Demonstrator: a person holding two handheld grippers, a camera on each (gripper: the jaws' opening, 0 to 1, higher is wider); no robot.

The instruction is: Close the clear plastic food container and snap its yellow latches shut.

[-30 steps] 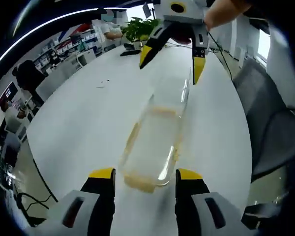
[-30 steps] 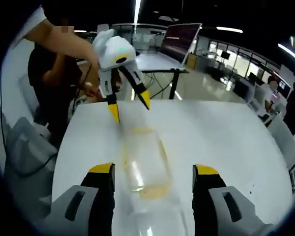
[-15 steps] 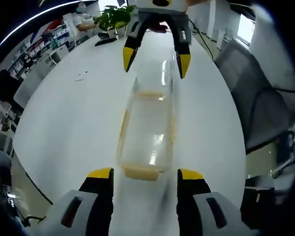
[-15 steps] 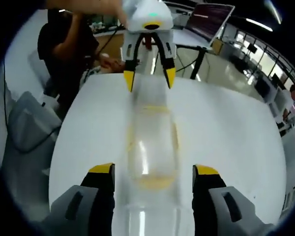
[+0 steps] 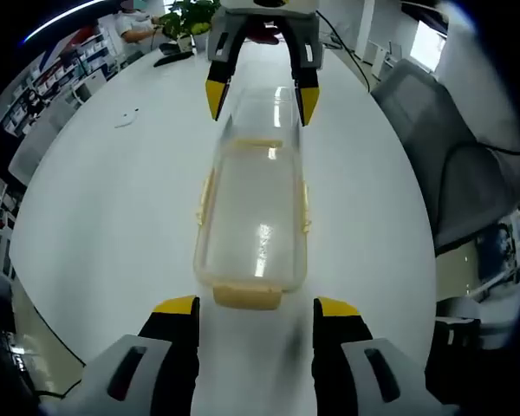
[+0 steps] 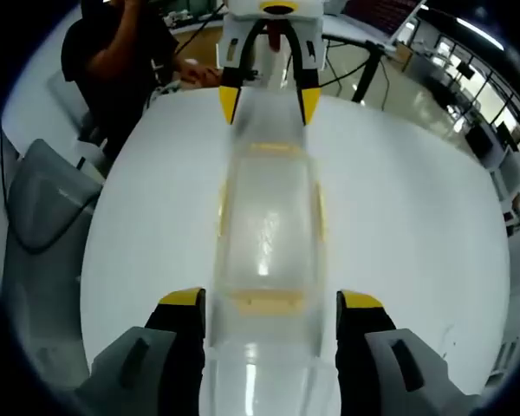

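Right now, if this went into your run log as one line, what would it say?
container: on white table, lengthwise between grippers | end latch: unsnapped, it seems | left gripper: open at near end | right gripper: open at far end

Near end of clear rectangular plastic food container (image 6: pixel 267 234) blurred between yellow-tipped right gripper (image 6: pixel 270 303) and cut off by right gripper view's lower edge, lid outline indistinct; far end in left gripper view partly screened by opposing jaws; latch state undeterminable.
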